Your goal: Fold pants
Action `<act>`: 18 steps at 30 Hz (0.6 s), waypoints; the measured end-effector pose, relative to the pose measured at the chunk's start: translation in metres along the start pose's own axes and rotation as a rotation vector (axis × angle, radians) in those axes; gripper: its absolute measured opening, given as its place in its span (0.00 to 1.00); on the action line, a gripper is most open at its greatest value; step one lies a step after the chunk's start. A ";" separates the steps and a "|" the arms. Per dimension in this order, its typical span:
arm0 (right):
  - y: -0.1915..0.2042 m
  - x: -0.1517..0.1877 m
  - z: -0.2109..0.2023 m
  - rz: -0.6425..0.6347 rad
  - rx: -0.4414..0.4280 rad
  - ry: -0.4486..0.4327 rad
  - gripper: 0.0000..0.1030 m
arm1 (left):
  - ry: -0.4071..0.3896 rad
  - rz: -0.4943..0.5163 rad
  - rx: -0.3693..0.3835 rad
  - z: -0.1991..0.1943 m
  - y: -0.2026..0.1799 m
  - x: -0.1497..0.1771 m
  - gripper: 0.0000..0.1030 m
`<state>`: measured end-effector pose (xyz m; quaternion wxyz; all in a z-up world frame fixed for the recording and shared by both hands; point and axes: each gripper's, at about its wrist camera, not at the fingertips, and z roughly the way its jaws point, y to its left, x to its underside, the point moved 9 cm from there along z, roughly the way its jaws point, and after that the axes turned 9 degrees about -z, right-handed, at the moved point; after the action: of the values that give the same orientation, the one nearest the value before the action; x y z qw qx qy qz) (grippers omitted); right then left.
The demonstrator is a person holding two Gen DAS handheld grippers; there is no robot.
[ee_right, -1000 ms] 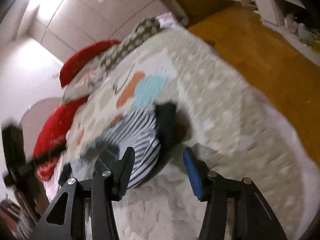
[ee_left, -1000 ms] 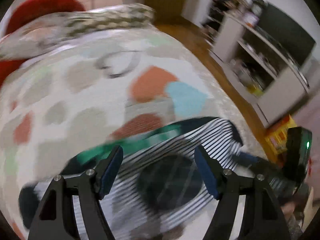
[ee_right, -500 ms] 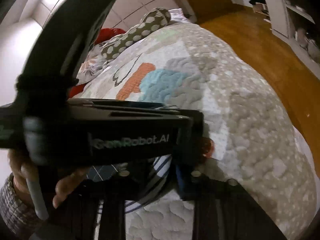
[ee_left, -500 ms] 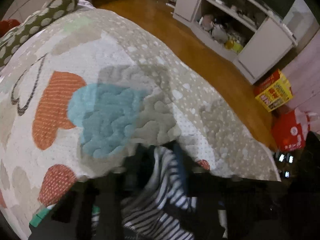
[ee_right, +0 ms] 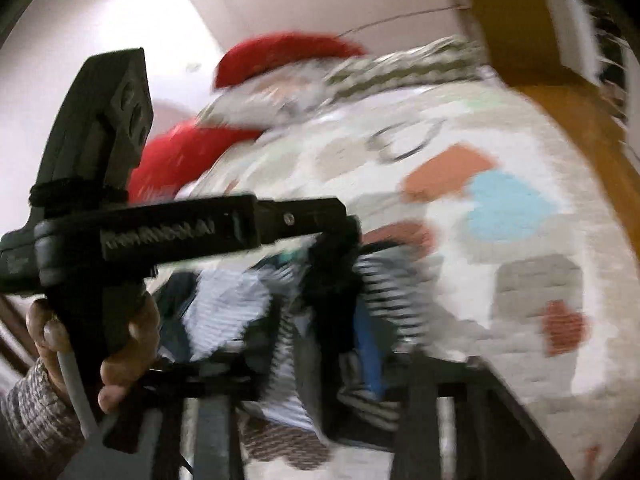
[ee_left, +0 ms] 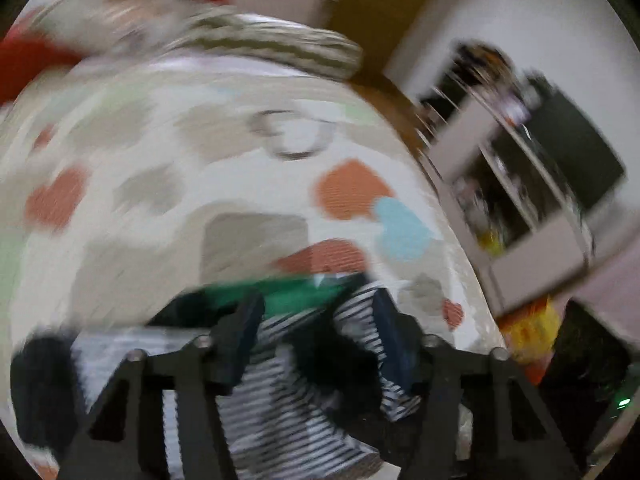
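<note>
**Pants lying bunched on the bed, both jaws opening**

Pants, striped in dark and white with a green waistband, are lying crumpled on the patterned quilt of the bed, close to its near edge. Both views are blurred, so fine folds are hard to read.

The left hand-held gripper is hovering over the striped cloth with its jaws opening; cloth is showing between the blue pads, but I cannot tell if they are pressing on it. The right hand-held gripper is also opening, with striped fabric bunched between its fingers, and whether it is pinching the cloth is not clear. In the right wrist view a hand in a knitted sleeve is holding the left tool's handle.

To do this step well, I judge that each gripper should take only one layer at the waistband or a leg hem, pull the cloth flat first, and then bring one half over the other with the edges matching.

The pants are looking thin, soft and stretchy, so they may slip or crease. The quilt is thick and puckered, with orange and blue hearts, and it may drag on the cloth. Red pillows are lying at the far end.
</note>
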<state>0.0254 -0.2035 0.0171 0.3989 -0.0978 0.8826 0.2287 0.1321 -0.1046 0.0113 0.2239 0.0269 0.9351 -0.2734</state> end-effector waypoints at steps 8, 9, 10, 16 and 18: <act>0.046 0.013 -0.004 -0.064 -0.061 0.052 0.53 | -0.191 -0.237 -0.099 -0.094 0.097 0.042 0.66; 0.039 0.008 -0.012 -0.051 -0.029 0.039 0.50 | -0.210 -0.249 -0.120 -0.100 0.107 0.048 0.66; 0.028 0.001 -0.019 -0.038 0.035 0.031 0.37 | -0.223 -0.265 -0.145 -0.103 0.116 0.054 0.66; 0.009 -0.011 0.019 0.003 0.132 0.134 0.23 | -0.251 -0.269 -0.301 -0.108 0.159 0.072 0.66; 0.010 -0.003 0.044 0.008 0.142 0.189 0.23 | -0.220 -0.272 -0.347 -0.105 0.175 0.082 0.66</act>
<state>0.0532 -0.1734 -0.0027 0.3188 -0.0870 0.9307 0.1570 0.0462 0.0929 -0.0329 0.2868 -0.1679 0.9331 -0.1378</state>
